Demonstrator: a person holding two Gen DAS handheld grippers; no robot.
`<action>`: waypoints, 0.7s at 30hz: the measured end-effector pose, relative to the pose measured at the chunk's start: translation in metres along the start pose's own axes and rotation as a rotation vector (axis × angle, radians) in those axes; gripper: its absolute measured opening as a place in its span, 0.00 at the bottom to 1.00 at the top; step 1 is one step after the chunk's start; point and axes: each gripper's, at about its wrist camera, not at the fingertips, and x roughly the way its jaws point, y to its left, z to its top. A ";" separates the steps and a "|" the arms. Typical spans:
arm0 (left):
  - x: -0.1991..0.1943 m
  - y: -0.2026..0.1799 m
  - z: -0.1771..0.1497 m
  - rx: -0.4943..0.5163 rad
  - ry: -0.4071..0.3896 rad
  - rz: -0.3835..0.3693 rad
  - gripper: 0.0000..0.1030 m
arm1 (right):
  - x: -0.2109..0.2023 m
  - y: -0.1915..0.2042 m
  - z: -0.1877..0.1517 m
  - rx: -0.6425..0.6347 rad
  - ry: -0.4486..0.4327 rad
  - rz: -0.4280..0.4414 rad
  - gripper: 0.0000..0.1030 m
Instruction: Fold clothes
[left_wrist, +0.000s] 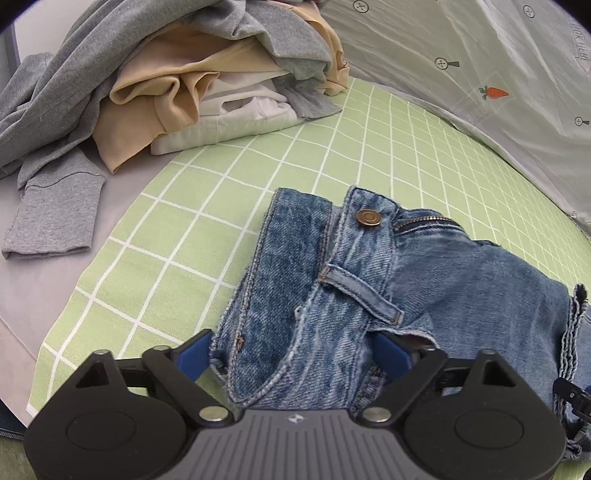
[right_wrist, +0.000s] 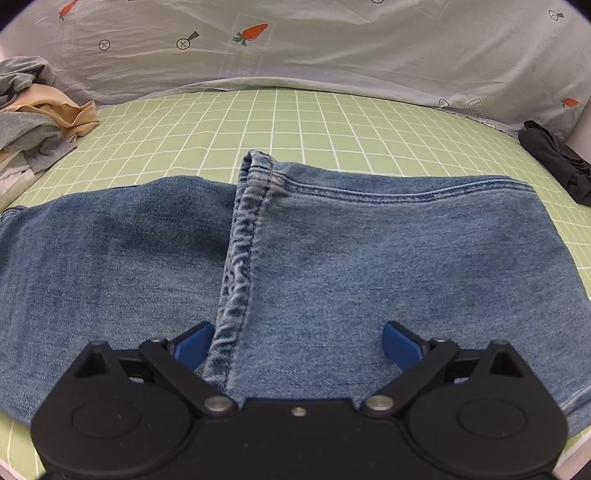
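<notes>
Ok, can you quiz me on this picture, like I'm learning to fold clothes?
1. True or false: the jeans lie on a green checked sheet.
2. Which vegetable is printed on the grey cover? A tomato, B carrot, C pea.
3. Which gripper has the waistband, near the metal button, between its fingers?

Key: 1 true; 2 B; 3 the left gripper.

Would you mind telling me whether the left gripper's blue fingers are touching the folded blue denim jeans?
Touching. In the left wrist view the jeans bunch between the left gripper's fingers, and the waistband fabric lies against both blue pads.
</notes>
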 end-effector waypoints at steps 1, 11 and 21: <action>-0.002 -0.003 -0.001 -0.003 -0.003 0.001 0.59 | 0.000 0.000 0.000 0.003 0.000 0.001 0.96; -0.031 -0.051 0.010 0.045 -0.052 0.017 0.21 | 0.002 -0.007 0.004 0.021 -0.013 0.028 0.96; -0.063 -0.156 0.019 0.212 -0.144 -0.112 0.20 | -0.008 -0.034 0.016 0.040 -0.057 0.068 0.96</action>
